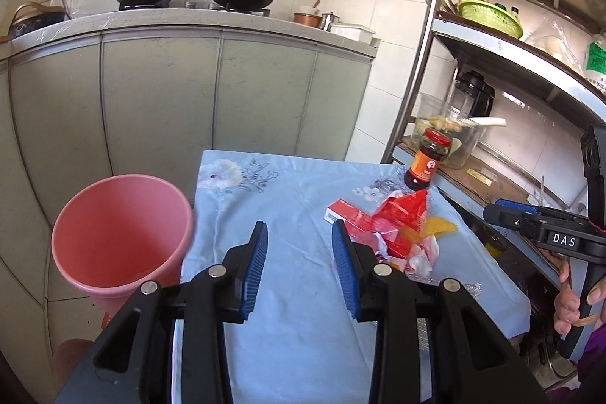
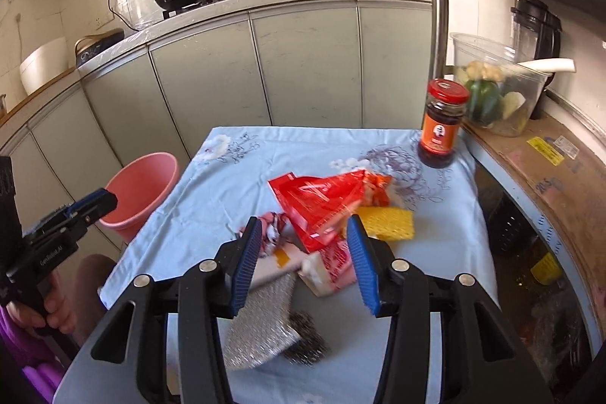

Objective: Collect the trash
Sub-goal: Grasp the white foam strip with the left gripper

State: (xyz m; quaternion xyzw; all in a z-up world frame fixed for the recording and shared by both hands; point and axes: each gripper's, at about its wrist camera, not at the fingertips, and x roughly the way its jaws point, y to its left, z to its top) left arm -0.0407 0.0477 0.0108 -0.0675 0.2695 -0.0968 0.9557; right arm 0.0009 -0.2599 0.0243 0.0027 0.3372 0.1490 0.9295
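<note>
A heap of trash lies on the blue tablecloth: red wrappers, a red and white box and crumpled pink paper. In the right wrist view the red wrapper lies just ahead of my open, empty right gripper, with crumpled paper beside it. My left gripper is open and empty above the cloth, left of the heap. A pink bin stands off the table's left edge; it also shows in the right wrist view.
A sauce jar stands at the table's far right corner. A yellow sponge, a silver scouring pad and steel wool lie near the heap. A shelf with a clear tub stands right. Cabinets stand behind.
</note>
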